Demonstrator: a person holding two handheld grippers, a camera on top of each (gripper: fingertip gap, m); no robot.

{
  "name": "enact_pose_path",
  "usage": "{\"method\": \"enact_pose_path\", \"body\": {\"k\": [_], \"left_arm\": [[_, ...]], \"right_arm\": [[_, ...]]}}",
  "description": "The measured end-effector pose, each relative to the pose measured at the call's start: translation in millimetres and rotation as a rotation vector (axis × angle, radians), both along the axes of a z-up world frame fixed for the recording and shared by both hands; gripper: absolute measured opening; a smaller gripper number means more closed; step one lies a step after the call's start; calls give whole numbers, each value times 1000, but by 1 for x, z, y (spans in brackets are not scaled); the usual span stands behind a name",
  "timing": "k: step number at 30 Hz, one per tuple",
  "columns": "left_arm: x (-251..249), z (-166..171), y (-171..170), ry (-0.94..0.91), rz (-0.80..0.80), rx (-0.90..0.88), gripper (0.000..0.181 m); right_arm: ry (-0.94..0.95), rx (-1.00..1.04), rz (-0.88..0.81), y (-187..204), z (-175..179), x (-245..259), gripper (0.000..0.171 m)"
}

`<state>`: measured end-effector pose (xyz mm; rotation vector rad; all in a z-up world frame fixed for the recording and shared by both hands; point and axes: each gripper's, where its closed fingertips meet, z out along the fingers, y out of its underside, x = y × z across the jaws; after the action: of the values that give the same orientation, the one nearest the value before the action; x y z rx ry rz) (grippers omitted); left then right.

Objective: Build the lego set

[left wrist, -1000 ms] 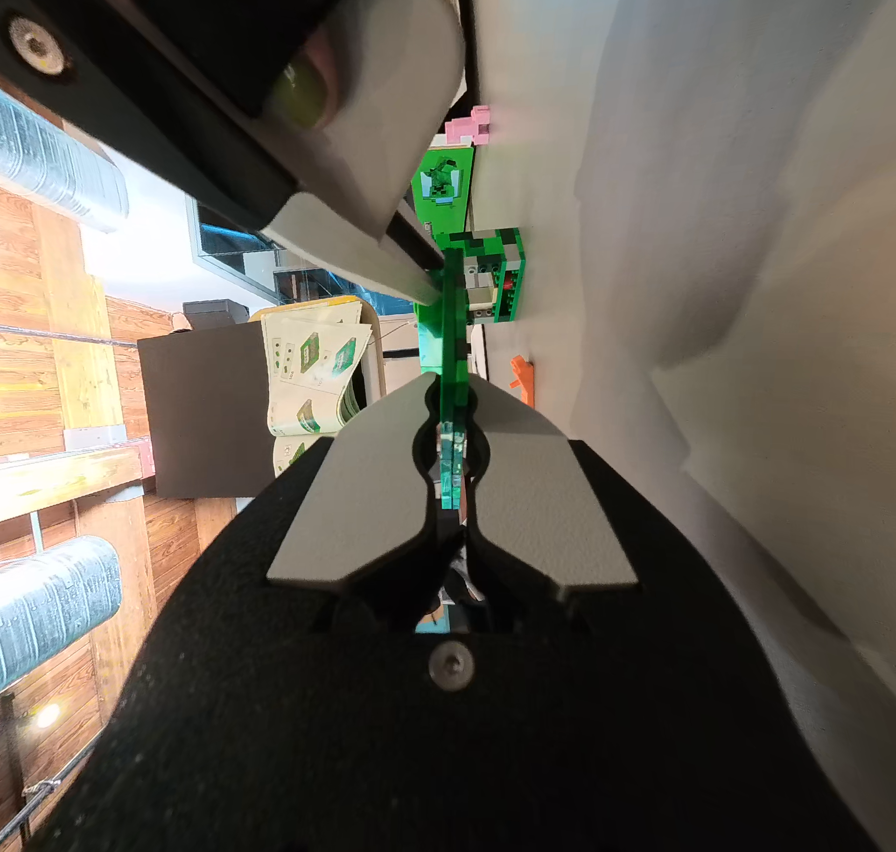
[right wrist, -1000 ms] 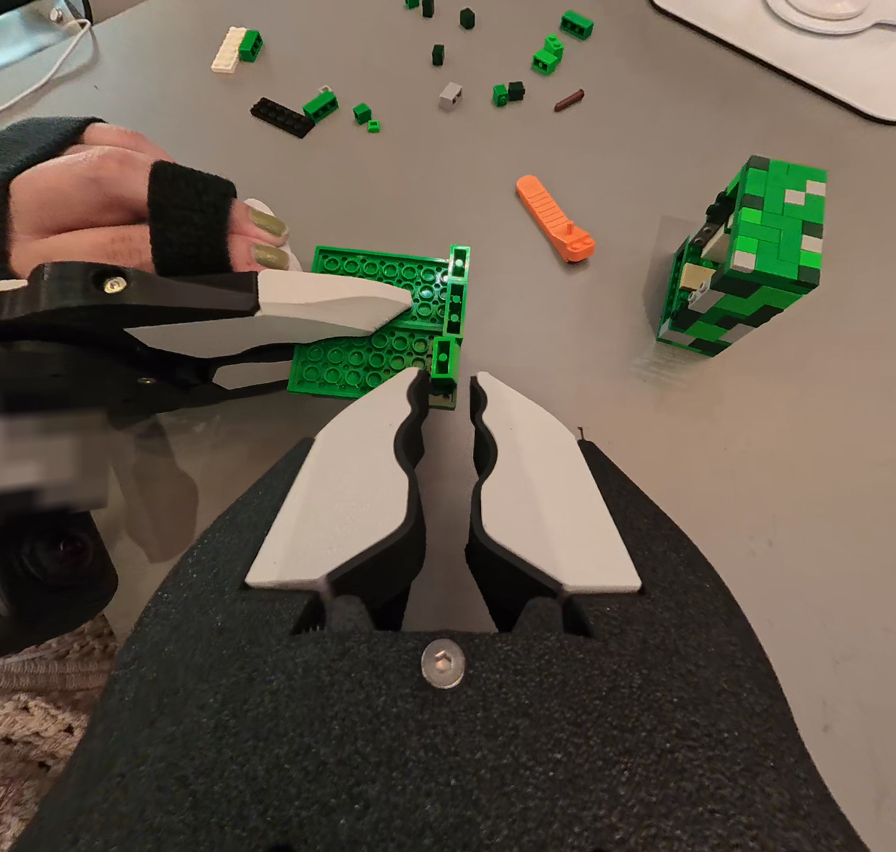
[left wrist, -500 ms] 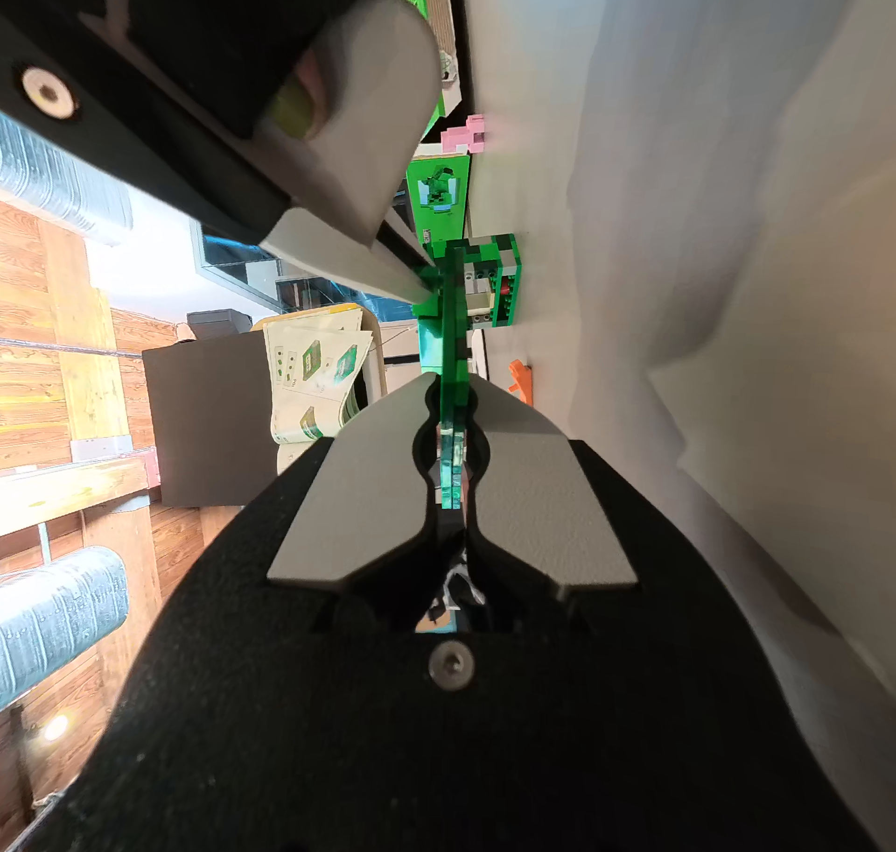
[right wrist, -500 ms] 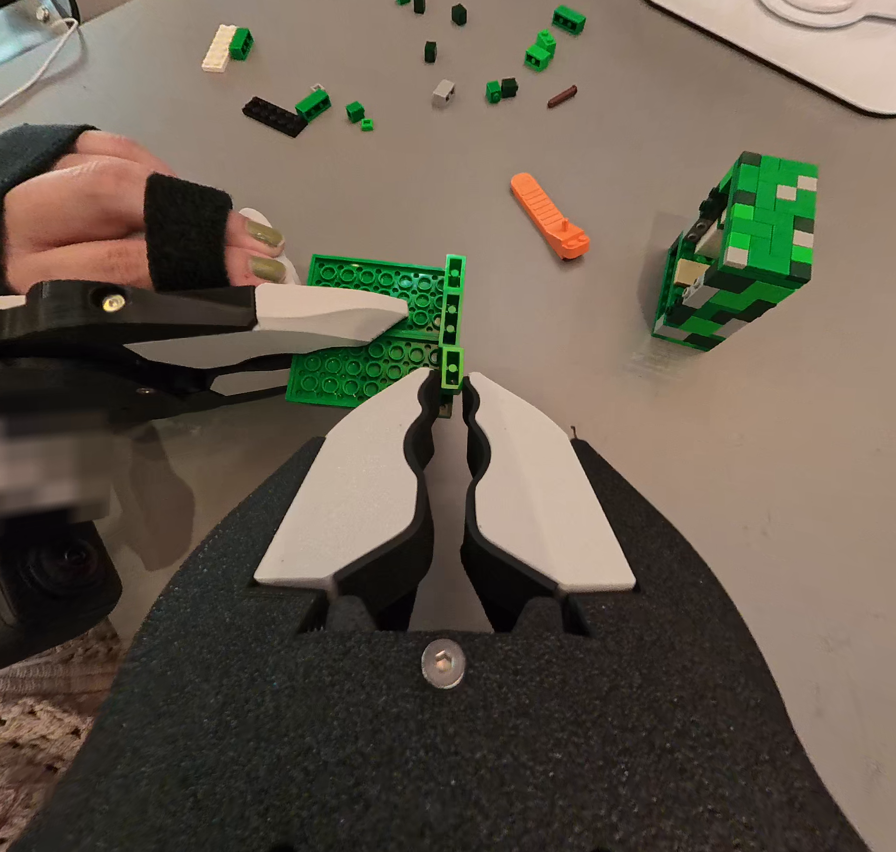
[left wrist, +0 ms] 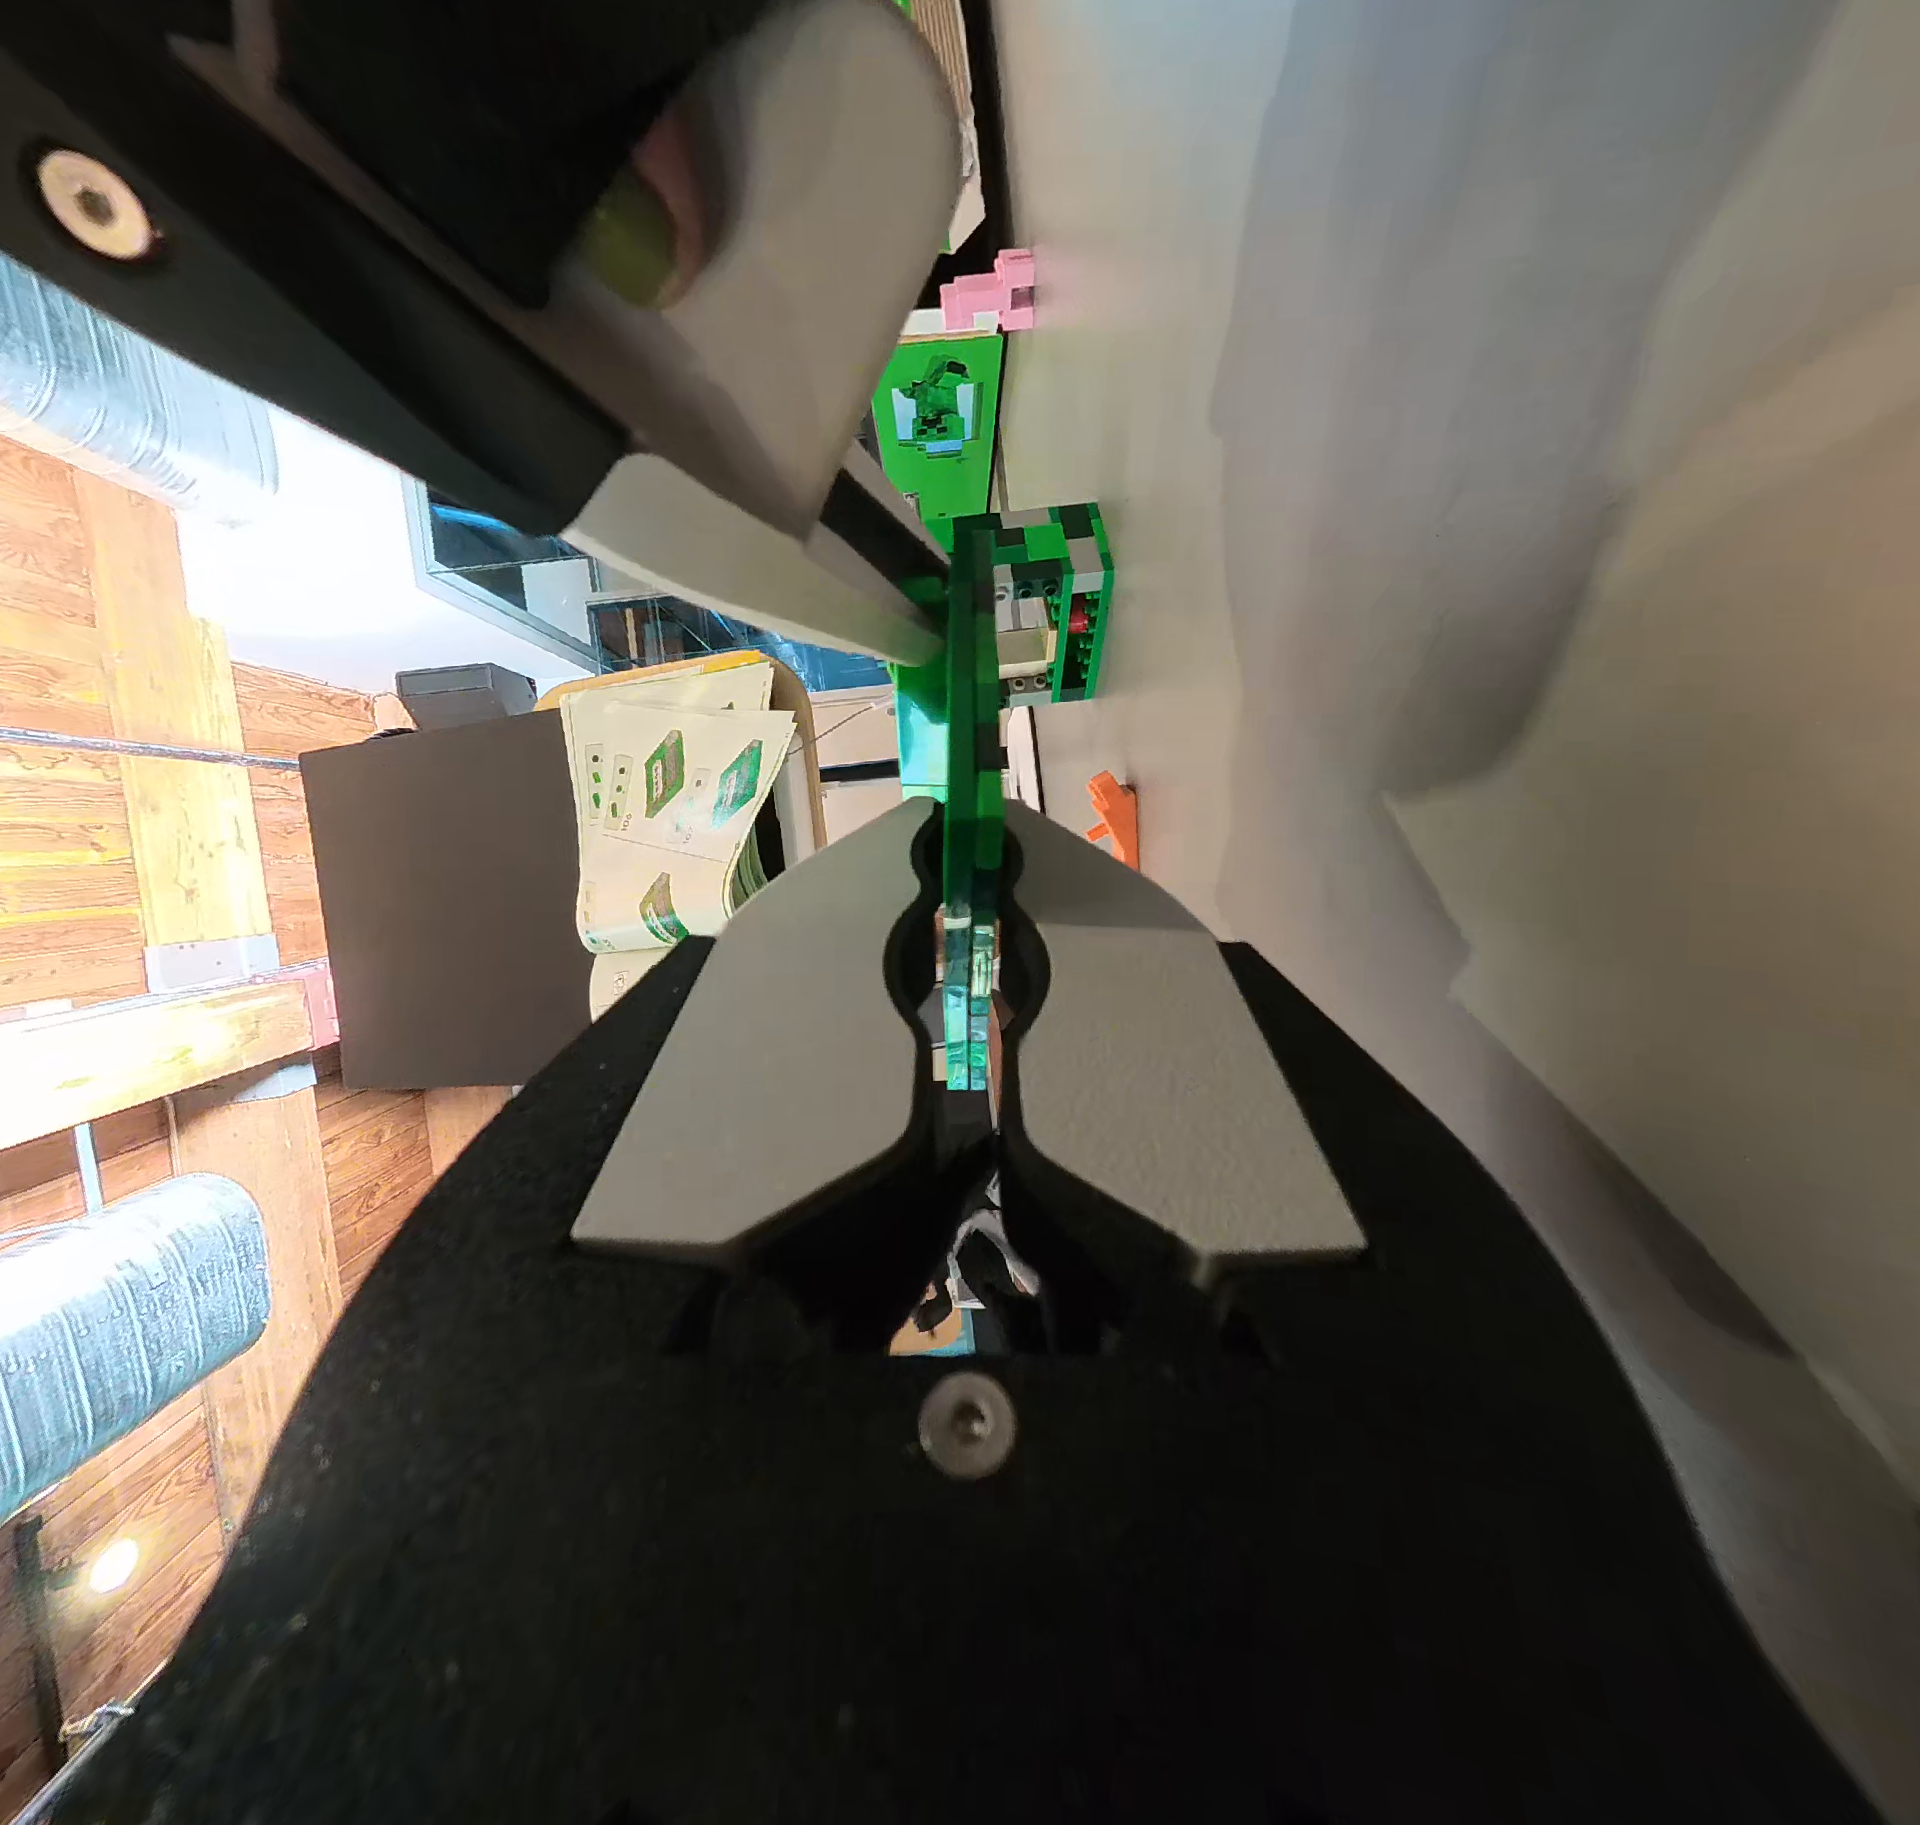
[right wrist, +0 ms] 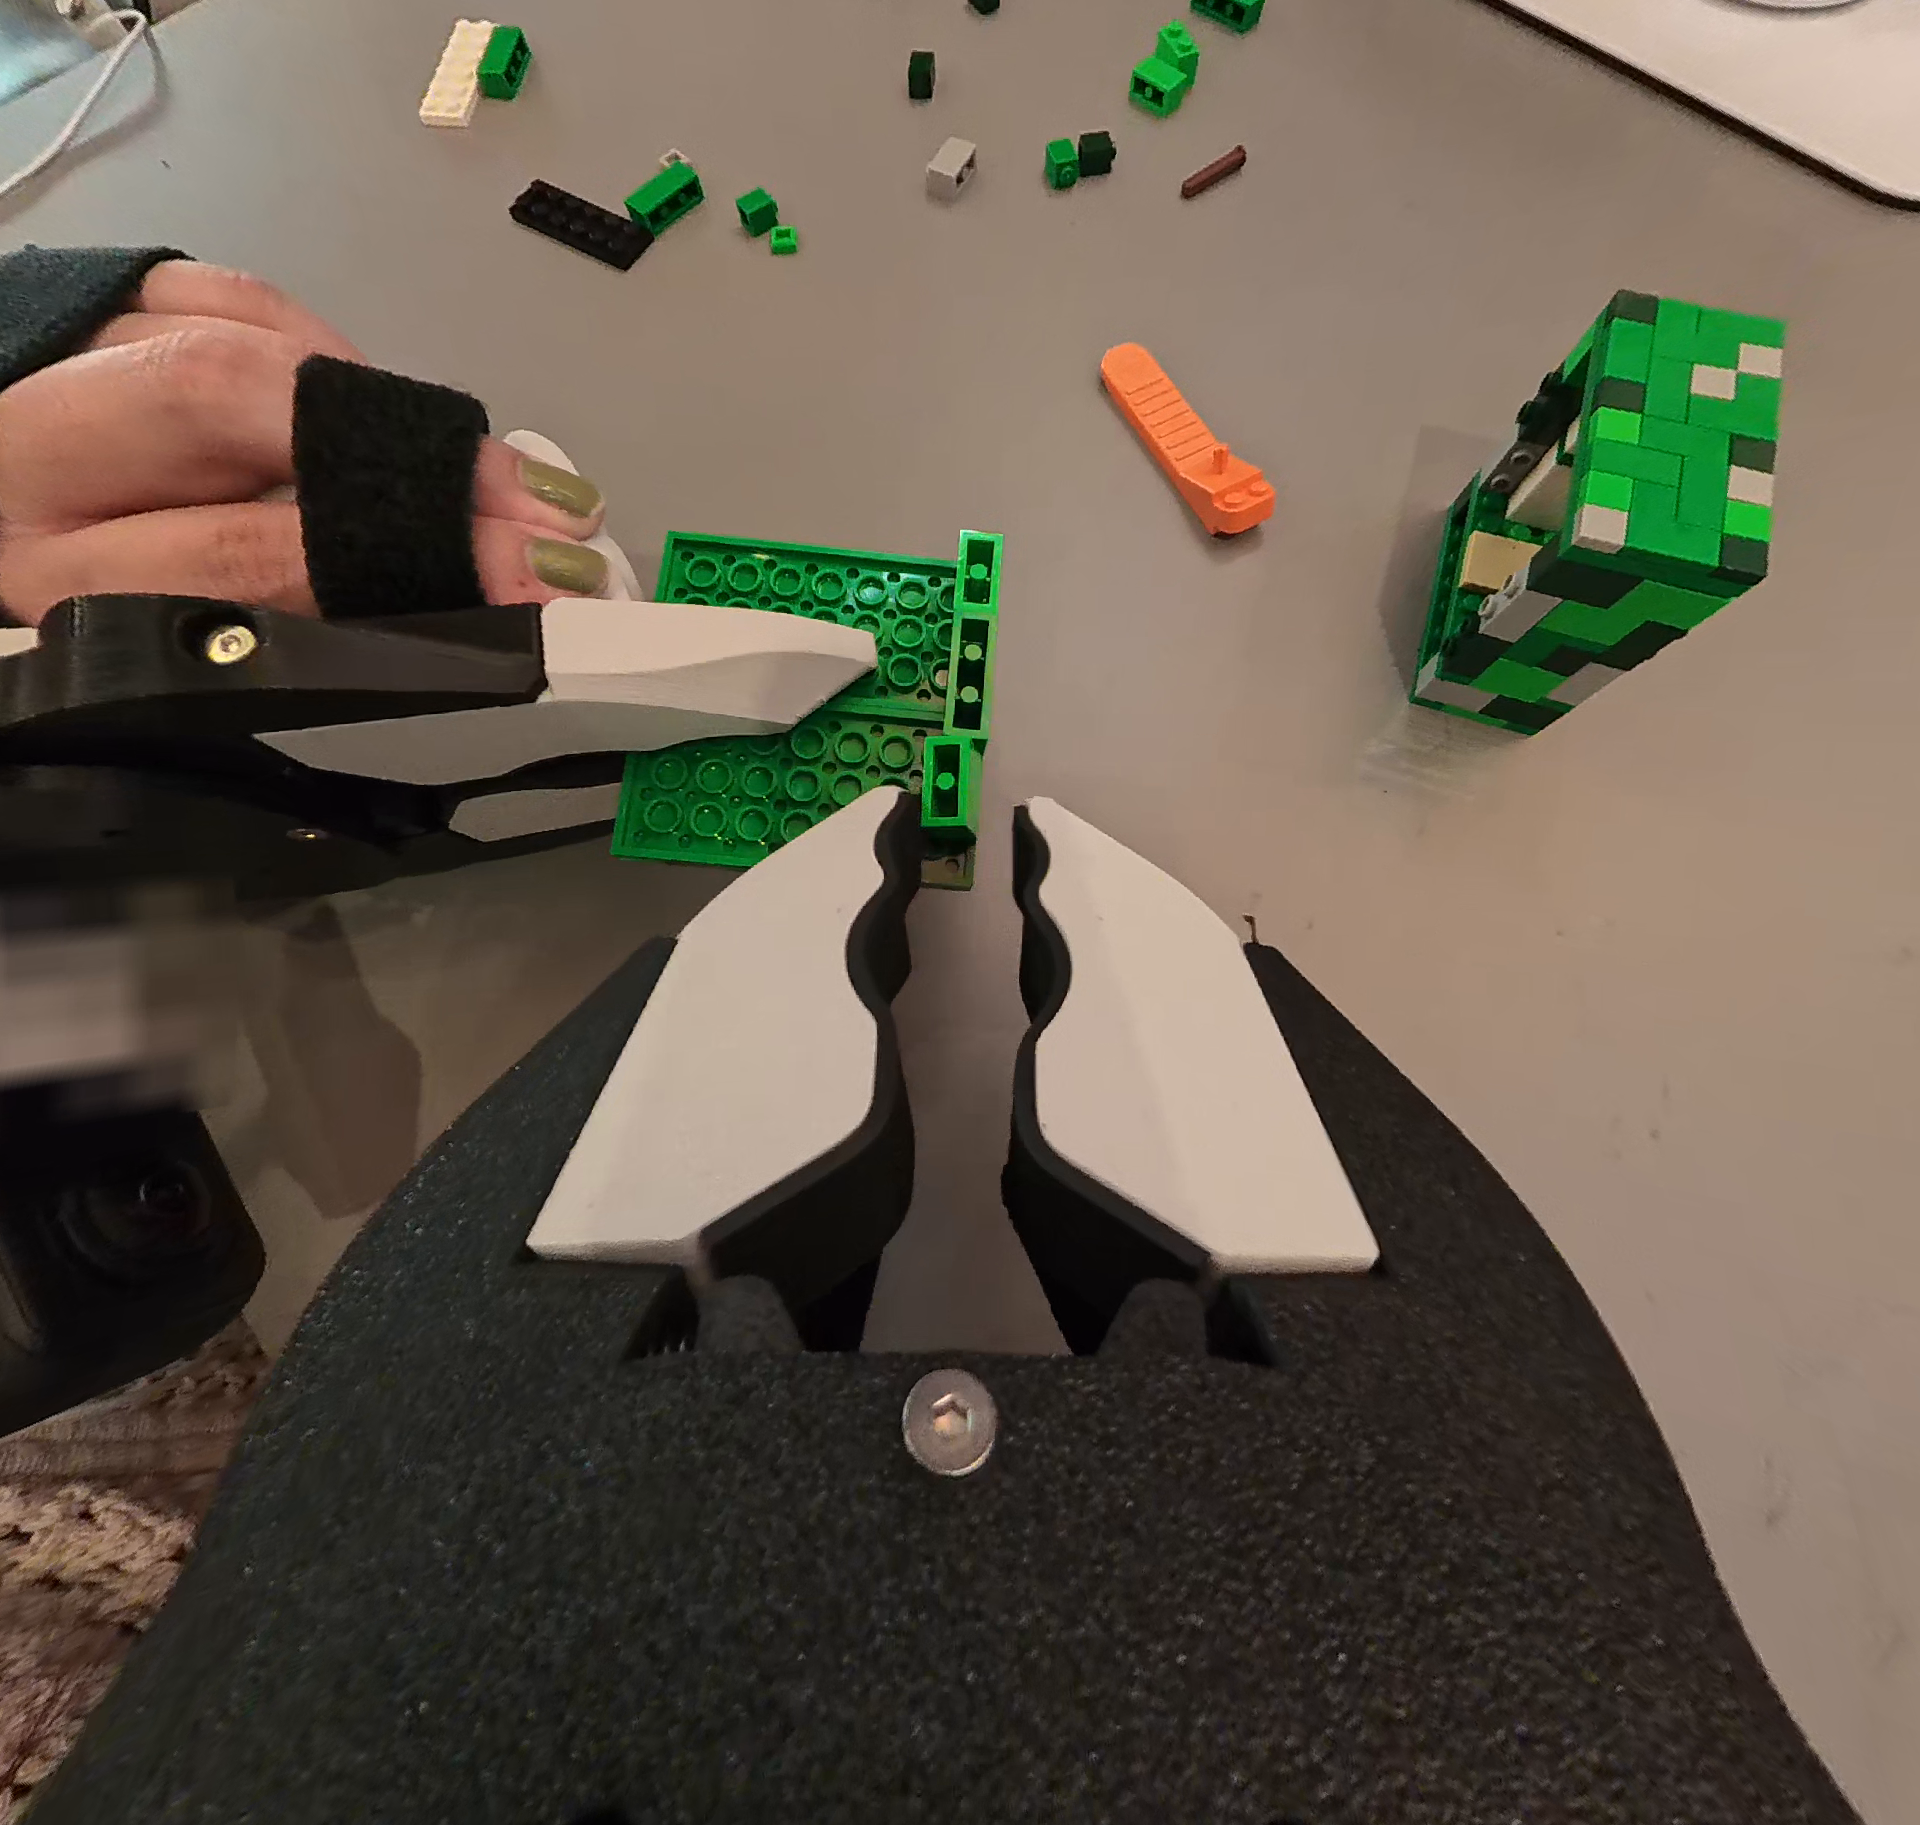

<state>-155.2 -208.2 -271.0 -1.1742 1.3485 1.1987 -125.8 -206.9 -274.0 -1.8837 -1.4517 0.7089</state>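
1. Nearest the right wrist camera, the right gripper (right wrist: 964,819) has its jaws narrowly parted, its left fingertip against the small green brick (right wrist: 948,783) on the plate's edge.
2. Just beyond, the left gripper (left wrist: 974,928) clamps the green plate (right wrist: 800,695) underside-up; it should hold rigid while each brick is pressed squarely home.
3. Farther right, the orange separator (right wrist: 1184,453) and built green block (right wrist: 1600,518) stand apart.
4. Farthest, loose bricks (right wrist: 1153,92) lie scattered.

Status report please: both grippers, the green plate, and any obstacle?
Left gripper shut on green plate. Right gripper open at its edge bricks. No obstacle.
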Motion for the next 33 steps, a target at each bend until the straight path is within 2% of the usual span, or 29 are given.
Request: {"method": "enact_pose_path", "body": {"k": [23, 27, 29, 33], "left_arm": [[0, -3, 0, -6, -6, -13, 6], [-1, 0, -1, -18, -7, -11, 5], [-2, 1, -1, -36, -14, -12, 5], [3, 8, -6, -87, -57, -6, 6]], "right_arm": [[14, 9, 18, -1, 5, 5, 17], [110, 22, 70, -4, 18, 2, 17], [185, 73, 133, -7, 29, 4, 24], [309, 366, 323, -5, 47, 20, 51]]}}
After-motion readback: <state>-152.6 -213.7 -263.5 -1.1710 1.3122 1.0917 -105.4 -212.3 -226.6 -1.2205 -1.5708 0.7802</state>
